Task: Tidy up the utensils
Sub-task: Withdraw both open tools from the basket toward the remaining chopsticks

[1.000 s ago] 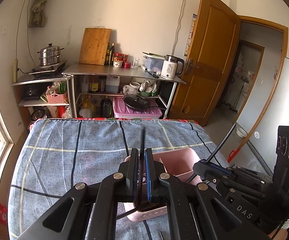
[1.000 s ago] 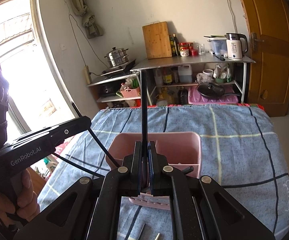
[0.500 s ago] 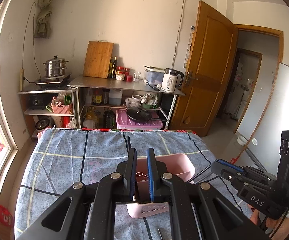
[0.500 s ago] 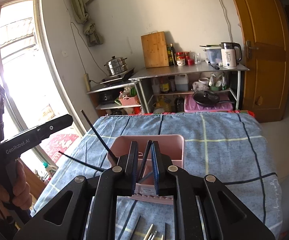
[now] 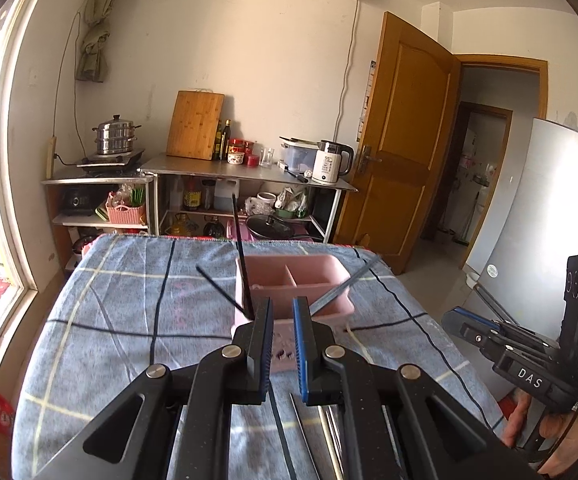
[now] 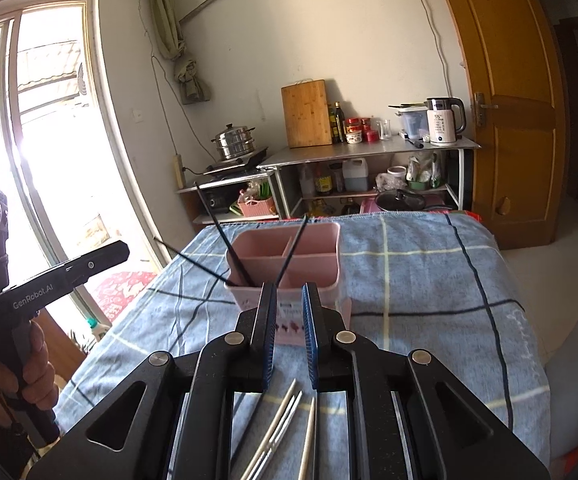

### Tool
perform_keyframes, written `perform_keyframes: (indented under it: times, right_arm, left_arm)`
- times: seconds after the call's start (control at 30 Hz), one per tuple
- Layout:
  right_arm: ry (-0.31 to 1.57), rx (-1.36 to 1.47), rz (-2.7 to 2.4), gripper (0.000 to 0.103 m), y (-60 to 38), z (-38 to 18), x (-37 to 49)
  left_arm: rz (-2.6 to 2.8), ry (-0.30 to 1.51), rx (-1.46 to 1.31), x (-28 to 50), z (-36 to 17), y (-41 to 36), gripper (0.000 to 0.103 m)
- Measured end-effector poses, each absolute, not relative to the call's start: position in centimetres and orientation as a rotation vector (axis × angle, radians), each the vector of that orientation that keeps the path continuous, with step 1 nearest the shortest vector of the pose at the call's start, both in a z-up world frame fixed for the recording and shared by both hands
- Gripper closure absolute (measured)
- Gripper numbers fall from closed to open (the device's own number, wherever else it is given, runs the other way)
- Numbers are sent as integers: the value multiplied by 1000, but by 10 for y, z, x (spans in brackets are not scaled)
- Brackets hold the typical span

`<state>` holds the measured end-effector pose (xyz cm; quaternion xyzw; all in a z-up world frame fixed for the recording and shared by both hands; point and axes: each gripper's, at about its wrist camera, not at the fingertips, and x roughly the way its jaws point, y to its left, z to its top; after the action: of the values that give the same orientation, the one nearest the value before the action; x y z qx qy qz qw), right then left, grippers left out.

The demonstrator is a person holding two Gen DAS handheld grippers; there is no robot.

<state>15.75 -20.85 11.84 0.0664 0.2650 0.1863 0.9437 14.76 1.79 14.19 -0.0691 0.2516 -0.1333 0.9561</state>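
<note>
Left gripper [image 5: 281, 344] and right gripper [image 6: 289, 334] jaws slightly apart, holding nothing, near pink caddy [image 6: 309, 266]

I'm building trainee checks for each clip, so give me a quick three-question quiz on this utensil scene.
1. True or false: the right gripper holds a black chopstick.
2. Where do the silver chopsticks lie? A) on the steel shelf B) on the checked cloth C) on the floor
3. Fill in: the black chopsticks stand in the ___.

Key: 1 false, its jaws are apart with nothing between them. 2 B. 3 pink caddy.
</note>
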Motion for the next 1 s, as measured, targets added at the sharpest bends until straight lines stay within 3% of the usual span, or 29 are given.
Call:
perform_keyframes:
  times: [0.53,1.0]
  right_arm:
    - [634,84,376,85,-219,64,96]
    - [744,50,374,85,-217,17,84]
  left_arm:
    - [-269,566,-130,70,83,12,94]
    - [-315,658,-118,53,37,1,94]
